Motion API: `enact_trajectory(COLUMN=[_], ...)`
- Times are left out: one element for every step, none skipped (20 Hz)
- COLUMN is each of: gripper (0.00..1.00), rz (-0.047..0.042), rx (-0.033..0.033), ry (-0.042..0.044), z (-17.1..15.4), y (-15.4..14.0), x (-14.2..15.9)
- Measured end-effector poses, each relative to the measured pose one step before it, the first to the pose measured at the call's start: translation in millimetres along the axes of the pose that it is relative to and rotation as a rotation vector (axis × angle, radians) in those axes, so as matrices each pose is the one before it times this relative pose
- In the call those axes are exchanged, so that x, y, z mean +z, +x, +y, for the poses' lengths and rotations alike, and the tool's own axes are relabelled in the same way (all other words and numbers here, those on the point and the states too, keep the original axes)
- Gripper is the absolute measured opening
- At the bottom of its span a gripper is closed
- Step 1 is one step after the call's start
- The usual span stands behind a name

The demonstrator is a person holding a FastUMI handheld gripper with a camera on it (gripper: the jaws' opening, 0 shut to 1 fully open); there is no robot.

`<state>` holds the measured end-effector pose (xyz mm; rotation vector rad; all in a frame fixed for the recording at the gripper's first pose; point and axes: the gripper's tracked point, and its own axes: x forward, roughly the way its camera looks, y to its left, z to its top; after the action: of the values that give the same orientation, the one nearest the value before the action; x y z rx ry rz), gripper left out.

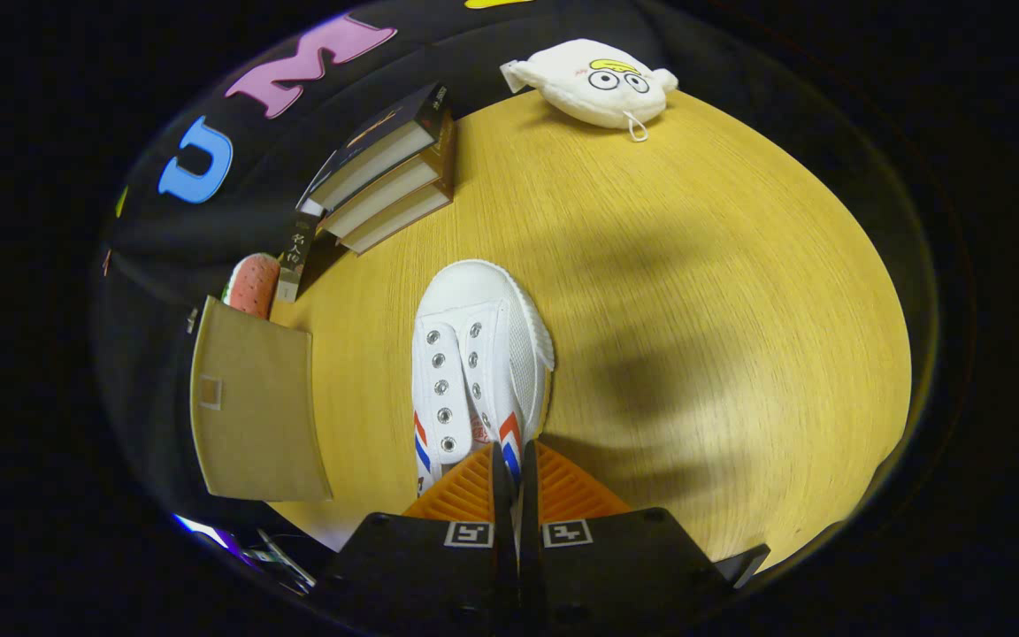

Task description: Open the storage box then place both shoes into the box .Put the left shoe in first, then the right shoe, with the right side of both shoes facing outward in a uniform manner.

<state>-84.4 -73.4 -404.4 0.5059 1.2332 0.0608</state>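
The white shoe [481, 354] lies mid-table [722, 292], toe pointing toward the far edge, its heel collar pinched between the gripper's [515, 460] nearly closed fingers; the storage box [253, 407] stands at the left edge.

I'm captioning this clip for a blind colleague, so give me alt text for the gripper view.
The gripper has its fingers nearly closed on the heel end of a white sneaker, toe pointing away, over a wooden table. Left of the shoe is a tan box; beyond are stacked books and a white plush toy.
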Motion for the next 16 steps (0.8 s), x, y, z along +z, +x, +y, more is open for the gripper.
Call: enact_trajectory(gripper=[0.06, 0.05, 0.09, 0.22, 0.24, 0.28, 0.29, 0.29, 0.26, 0.14, 0.11, 0.07, 0.07, 0.07, 0.07, 0.07], rz=[-0.00818, 0.00770, 0.00740, 0.01109, 0.01300, 0.00656, 0.00036, -0.00071, -0.00611, 0.00073, -0.00358, 0.00409, -0.00462, 0.00604, -0.00401, -0.00522], rx=[-0.01650, -0.00132, 0.00778, 0.00526, 0.00862, 0.01047, 0.00439, 0.01189, 0.01336, 0.01482, 0.01662, 0.02125, 0.02157, 0.02552, 0.02038, 0.01631], ry=[-0.00882, 0.00919, 0.01520, 0.01600, 0.00851, 0.00867, 0.00885, 0.00407, 0.01364, 0.00008, 0.00834, 0.03007, 0.05802, 0.05560, 0.04031, 0.01204], z=[0.82, 1.49, 1.17, 0.23, 1.06, -0.32, -0.72, -2.52, 2.33, 0.96, -1.17, 1.05, 3.49, 4.90, 4.89, 3.07], y=[3.68, -0.03, 2.51, 0.28, 4.17, -0.34, 0.81, 0.15, -1.74, -2.08, 3.12, -3.18, -0.86, -1.64, -3.66, -6.34], x=[1.08, -1.65, 0.26, 0.56, -0.49, -0.08, 0.45, 0.54, 0.98, -0.44, -1.51, 0.22, 0.66, -1.34, -0.41, -0.19])
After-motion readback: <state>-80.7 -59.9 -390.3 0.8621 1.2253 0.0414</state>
